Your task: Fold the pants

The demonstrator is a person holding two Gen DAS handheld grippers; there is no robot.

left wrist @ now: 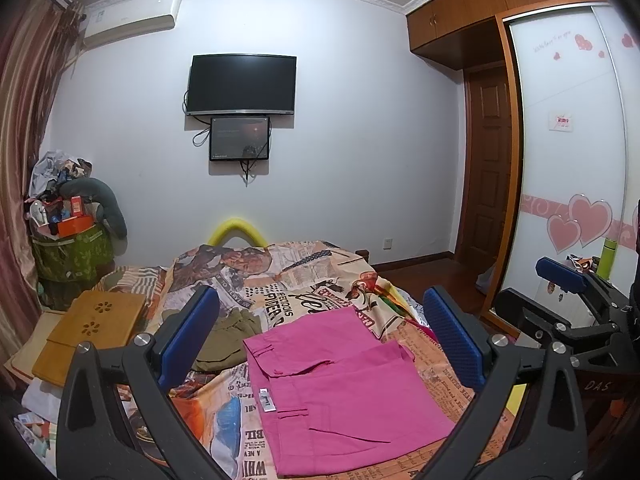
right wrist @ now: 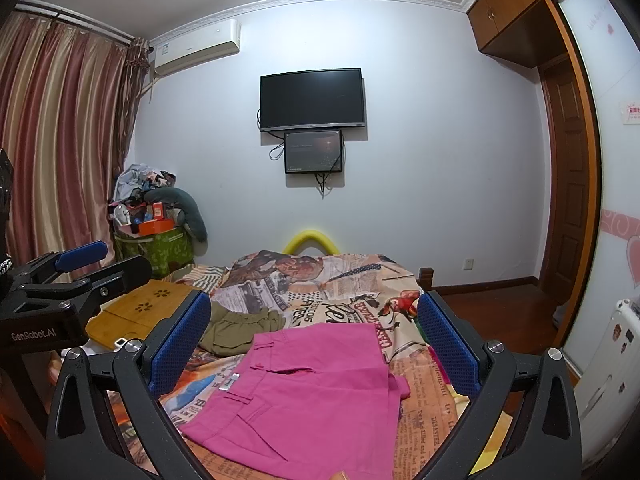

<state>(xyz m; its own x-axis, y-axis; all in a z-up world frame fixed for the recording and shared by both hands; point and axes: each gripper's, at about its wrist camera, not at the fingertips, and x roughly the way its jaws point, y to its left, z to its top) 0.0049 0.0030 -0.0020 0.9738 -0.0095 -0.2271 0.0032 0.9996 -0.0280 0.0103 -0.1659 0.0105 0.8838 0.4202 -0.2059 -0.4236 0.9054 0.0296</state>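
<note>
Pink pants point(left wrist: 340, 384) lie folded flat on the bed with its newspaper-print cover point(left wrist: 280, 280), waistband and white label toward the left. They also show in the right wrist view point(right wrist: 312, 392). My left gripper point(left wrist: 320, 336) is open and empty, held above the pants with its blue pads wide apart. My right gripper point(right wrist: 316, 340) is open and empty too, hovering over the pants; it also shows at the right edge of the left wrist view point(left wrist: 560, 280). The left gripper shows at the left edge of the right wrist view point(right wrist: 80, 256).
An olive green garment point(left wrist: 228, 340) lies crumpled left of the pants. A wooden lap tray point(left wrist: 92, 332) sits at the bed's left side. A cluttered green basket point(left wrist: 72, 248) stands by the curtain. A wardrobe point(left wrist: 568, 160) and door are on the right.
</note>
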